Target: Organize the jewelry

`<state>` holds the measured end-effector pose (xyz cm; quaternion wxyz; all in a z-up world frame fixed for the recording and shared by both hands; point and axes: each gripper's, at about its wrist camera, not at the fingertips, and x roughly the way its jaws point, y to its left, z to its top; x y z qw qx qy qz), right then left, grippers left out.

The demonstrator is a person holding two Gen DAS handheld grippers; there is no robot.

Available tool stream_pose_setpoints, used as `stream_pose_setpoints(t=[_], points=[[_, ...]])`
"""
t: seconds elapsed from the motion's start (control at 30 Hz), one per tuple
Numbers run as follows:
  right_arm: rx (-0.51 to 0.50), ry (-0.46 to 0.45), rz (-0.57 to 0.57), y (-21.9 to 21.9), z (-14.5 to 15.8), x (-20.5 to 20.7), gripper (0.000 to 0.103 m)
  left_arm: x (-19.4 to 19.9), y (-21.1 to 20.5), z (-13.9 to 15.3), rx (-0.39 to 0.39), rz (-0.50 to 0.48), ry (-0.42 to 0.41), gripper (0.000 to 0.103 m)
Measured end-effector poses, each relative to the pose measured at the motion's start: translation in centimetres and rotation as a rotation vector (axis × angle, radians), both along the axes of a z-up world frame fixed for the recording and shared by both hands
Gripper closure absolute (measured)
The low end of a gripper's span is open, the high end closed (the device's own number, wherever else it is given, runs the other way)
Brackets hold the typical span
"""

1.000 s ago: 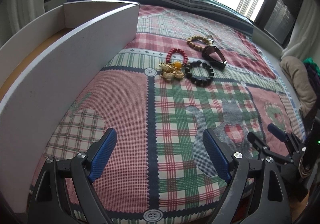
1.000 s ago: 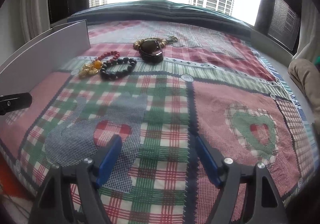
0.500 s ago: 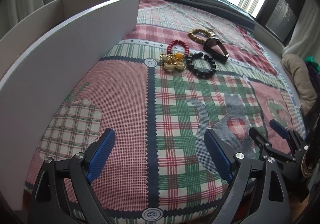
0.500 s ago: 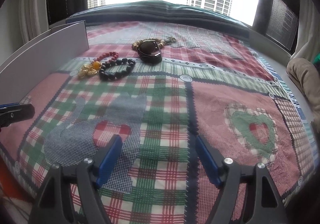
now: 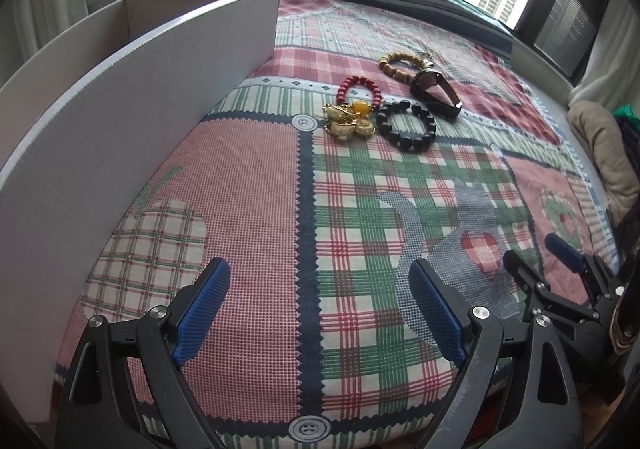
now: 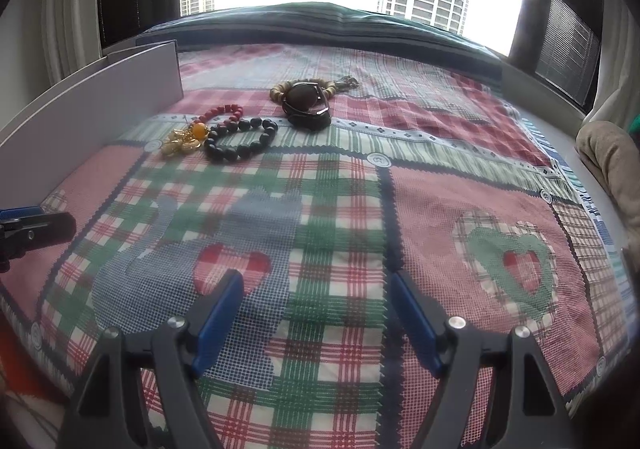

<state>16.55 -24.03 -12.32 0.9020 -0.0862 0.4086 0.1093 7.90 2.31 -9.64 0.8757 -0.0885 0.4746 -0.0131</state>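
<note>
— Drifting back a little, is it not, the left gripper [image 5: 316,313]? In the left wrist view the jewelry is sitting slightly lower and closer to the frame's centre than a second ago, and the white box wall [image 5: 132,121] is filling more of the left side.

— Yes, and its blue pads are standing wide apart with nothing between them, low in the frame over the patchwork quilt [image 5: 248,209]. The cluster is lying in the upper middle: the red bead bracelet [image 5: 359,87] touching the gold charms [image 5: 350,121], the black bead bracelet [image 5: 406,125] just beside them, then the wooden bead bracelet [image 5: 396,61] and the dark band [image 5: 434,95] further up and right. At lower right the other claw is showing, also spread.

— And the right wrist view?

— Barely changing. The right gripper [image 6: 316,313] is hovering at bottom centre, fingers parted and empty. The same pieces are lying in the upper left of the frame, well apart from the pads, with the box wall [image 6: 100,109] running along the left edge and the left claw's tip peeking in at mid left.

— So what is that meaning for the task?

— Nothing is being picked up yet, I judge. Both claws are getting lined up, and every piece is remaining outside the box.
</note>
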Motion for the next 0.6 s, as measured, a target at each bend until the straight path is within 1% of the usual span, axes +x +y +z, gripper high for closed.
stream_pose_setpoints(t=[0.37, 0.5, 0.6], points=[[0.005, 0.000, 0.002, -0.04, 0.05, -0.10, 0.026, -0.50, -0.63, 0.51, -0.005, -0.033, -0.024, 0.011], [0.008, 0.002, -0.001, -0.04, 0.07, -0.19, 0.026, -0.71, -0.64, 0.72, -0.012, -0.034, -0.034, 0.011], [0.010, 0.001, -0.002, -0.05, 0.13, -0.17, 0.026, -0.65, -0.59, 0.70, 0.001, -0.026, -0.029, 0.011]])
